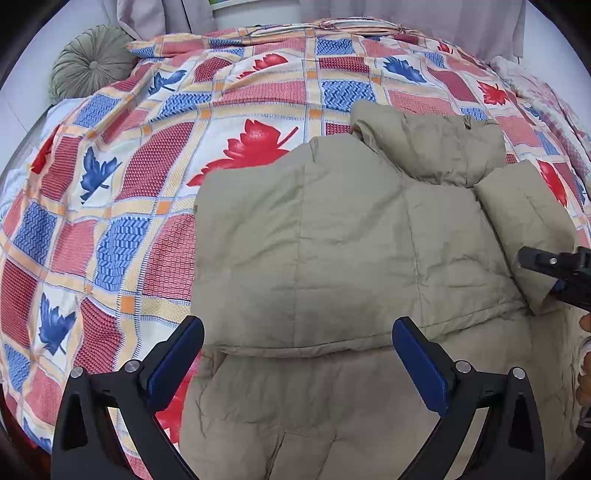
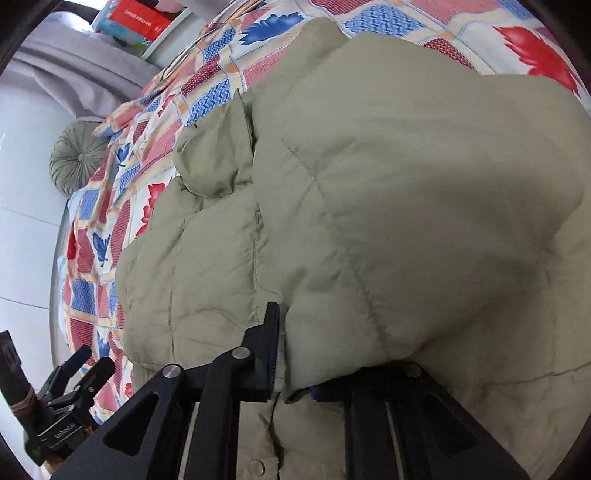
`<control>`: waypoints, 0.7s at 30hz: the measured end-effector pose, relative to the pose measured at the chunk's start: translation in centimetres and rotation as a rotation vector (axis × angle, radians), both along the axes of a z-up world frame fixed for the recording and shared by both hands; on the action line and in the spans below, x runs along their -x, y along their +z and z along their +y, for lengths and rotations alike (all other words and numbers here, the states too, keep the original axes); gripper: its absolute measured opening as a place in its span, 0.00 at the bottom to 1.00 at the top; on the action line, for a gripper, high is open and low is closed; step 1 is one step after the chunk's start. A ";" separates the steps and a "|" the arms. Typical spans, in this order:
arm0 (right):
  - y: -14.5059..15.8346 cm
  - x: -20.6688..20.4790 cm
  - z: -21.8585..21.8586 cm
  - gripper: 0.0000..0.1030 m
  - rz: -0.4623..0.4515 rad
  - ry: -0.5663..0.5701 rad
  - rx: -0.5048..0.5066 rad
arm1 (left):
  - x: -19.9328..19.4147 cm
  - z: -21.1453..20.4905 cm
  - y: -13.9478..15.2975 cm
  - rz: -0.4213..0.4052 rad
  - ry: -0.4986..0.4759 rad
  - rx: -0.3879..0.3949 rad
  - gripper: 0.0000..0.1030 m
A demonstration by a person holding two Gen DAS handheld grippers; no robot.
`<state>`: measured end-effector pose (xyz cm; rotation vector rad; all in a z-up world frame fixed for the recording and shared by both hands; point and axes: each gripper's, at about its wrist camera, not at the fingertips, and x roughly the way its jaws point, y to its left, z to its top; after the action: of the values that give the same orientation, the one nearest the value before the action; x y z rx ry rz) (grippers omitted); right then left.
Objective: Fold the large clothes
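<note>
Right wrist view: right gripper (image 2: 291, 354) clamped on a sleeve (image 2: 424, 206) of the padded jacket (image 1: 332, 240), spread across the patterned quilt (image 1: 110, 221); left gripper (image 1: 298, 360) spread wide, holding nothing, just above the jacket.

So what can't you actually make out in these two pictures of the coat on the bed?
- Right gripper, right wrist view: the puffy jacket sleeve covers one finger.
- Jacket hem, left wrist view: cut off by the bottom edge, between the open left gripper fingers.
- Packages on the shelf, right wrist view: print too small to read.
- Round cushion, left wrist view: the bedspread hides its lower part.
</note>
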<state>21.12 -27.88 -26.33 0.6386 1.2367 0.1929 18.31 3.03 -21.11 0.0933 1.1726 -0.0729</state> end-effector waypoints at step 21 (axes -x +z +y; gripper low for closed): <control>7.8 -1.8 2.4 0.11 -0.205 0.011 0.013 | -2.4 3.7 2.1 -0.025 0.070 0.313 0.99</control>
<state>22.95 -25.52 -18.55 0.5858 1.0439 0.2534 20.68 6.70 -19.02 -0.2217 1.1259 -0.1919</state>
